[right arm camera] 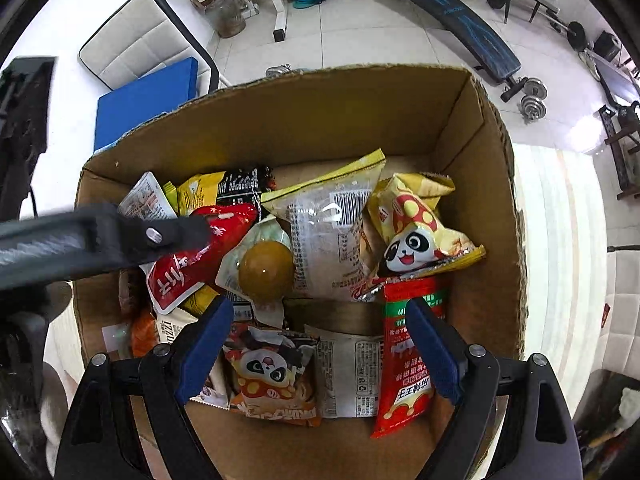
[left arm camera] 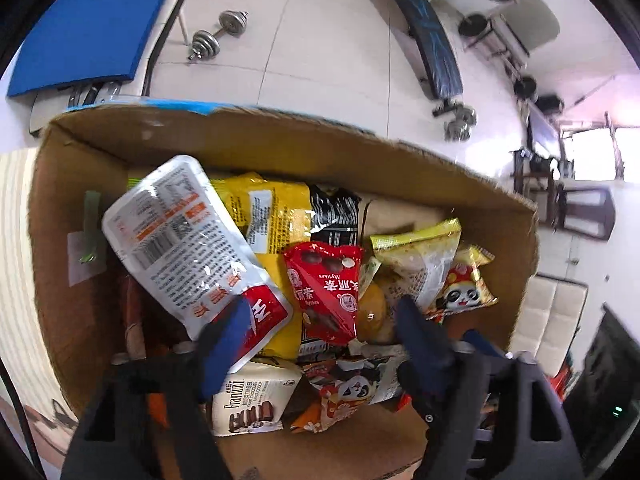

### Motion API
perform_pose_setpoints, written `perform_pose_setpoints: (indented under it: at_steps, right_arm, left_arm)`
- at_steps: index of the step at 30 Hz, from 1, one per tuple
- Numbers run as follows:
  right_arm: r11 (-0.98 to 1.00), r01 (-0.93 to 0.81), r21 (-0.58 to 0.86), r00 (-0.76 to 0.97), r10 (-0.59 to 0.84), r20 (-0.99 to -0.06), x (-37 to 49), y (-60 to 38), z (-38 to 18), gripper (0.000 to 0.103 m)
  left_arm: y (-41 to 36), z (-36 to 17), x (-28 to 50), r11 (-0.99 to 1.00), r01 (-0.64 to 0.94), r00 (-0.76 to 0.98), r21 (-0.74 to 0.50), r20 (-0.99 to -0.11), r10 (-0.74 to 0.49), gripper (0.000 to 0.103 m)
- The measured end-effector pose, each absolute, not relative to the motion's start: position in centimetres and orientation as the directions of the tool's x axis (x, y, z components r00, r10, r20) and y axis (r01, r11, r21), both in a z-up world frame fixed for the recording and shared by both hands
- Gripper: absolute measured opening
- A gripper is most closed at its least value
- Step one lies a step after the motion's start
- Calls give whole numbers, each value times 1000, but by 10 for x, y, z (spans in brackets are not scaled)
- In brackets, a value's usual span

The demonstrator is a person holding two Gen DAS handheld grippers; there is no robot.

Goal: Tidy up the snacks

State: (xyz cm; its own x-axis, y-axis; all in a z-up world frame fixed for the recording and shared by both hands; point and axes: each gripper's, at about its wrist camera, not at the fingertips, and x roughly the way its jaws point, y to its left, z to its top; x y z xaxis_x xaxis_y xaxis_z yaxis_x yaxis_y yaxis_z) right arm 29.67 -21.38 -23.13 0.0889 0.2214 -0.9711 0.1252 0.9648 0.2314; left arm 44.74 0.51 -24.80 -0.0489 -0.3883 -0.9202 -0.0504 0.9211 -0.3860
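Note:
A cardboard box (left arm camera: 280, 140) (right arm camera: 320, 120) holds several snack packs. My left gripper (left arm camera: 320, 320) is open above the box; a white and red pouch (left arm camera: 180, 236) lies against its left finger (left arm camera: 228, 332). It reaches in from the left in the right wrist view (right arm camera: 196, 228), over the same pouch (right arm camera: 188, 268). My right gripper (right arm camera: 320, 316) is open and empty above the near packs: a panda pack (right arm camera: 272, 376), a red sachet (right arm camera: 404, 368), a brown egg pack (right arm camera: 266, 268). A red Mylikes bag (left arm camera: 328, 284) lies mid-box.
Dumbbells (left arm camera: 218, 34), a sit-up bench (left arm camera: 424, 28) (right arm camera: 460, 16), a blue pad (left arm camera: 92, 28) (right arm camera: 144, 104) and white cushioned seats (right arm camera: 140, 40) stand on the tiled floor beyond the box. A striped surface (right arm camera: 556, 240) lies to the right of the box.

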Motion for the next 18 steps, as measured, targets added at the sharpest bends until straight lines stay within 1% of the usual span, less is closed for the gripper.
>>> perform_pose_setpoints:
  at_steps: [1,3,4,6,14,18]
  right_arm:
    - [964,125,234,88,224,-971,296,-215,-231,90]
    - [964,121,236,91,225,-970,293,-216,-229,90]
    - [964,120,237,93,227,-969,291,-216,-228,90]
    - [965,115,236,97,226,-969,286,-217,-225,94]
    - [974,86,211,163,196,-967,255,-216,-195,94]
    - [979,69,193,210,175,-962,231,-214,-174,94]
  left_arm:
    - [8,-244,445,914,-52,-28,-402,-915,-403,90]
    - [12,-237,440,923,-40,-4,-383,-923,-384,98]
    - [13,-233,436,929,-33,6,-370,-929,-370,98]
    - [17,-227,429,933,-24,25,-359,-933,-359,98]
    - [30,-192,381,947,24,144,-319,-937,-319,99]
    - [30,-172,353,972,47,212,-230,-949,-235,99]
